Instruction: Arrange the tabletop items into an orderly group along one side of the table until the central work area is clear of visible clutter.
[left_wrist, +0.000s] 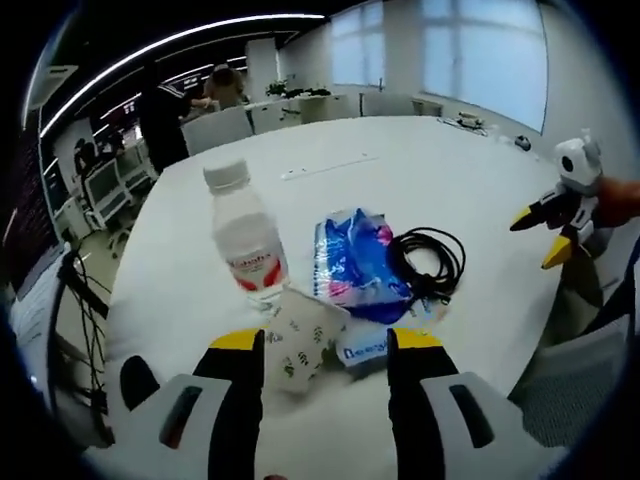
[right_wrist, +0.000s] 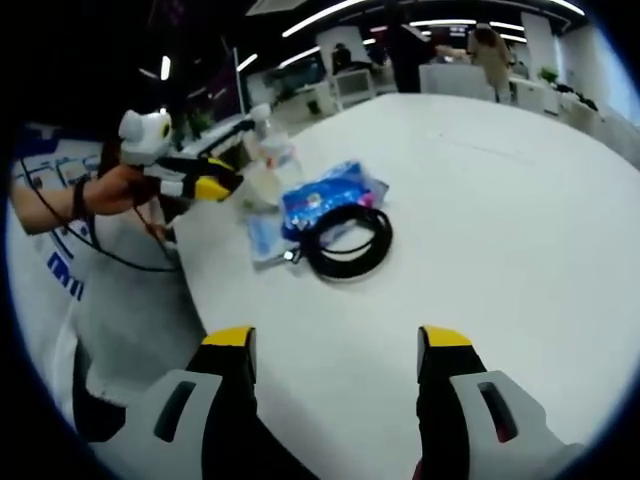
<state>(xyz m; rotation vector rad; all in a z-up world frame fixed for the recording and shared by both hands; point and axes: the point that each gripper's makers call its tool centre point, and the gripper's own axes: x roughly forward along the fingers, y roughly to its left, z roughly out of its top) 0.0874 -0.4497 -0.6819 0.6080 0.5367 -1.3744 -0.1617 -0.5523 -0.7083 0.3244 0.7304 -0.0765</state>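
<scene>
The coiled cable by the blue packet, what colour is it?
Black. The coiled cable shows best in the right gripper view, lying against the blue packet.

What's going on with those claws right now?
Both claws open. Left claw at paper cup. Bottle, blue packet, black cable grouped near edge.

Up close in the left gripper view, the left tongs (left_wrist: 325, 345) show two black jaws capped with yellow tips, each rising from a pale grey shell with a dark oval slot. The right tongs (right_wrist: 337, 340) look the same in the right gripper view: black jaws, yellow caps, grey housings with slotted recesses. Across the way, the right tongs (left_wrist: 548, 232) appear with yellow-tipped black jaws under a white body. And the person (right_wrist: 120, 290) wears a white shirt with blue lettering and a dark band at the wrist, a thin black cable trailing across the shirt.
</scene>
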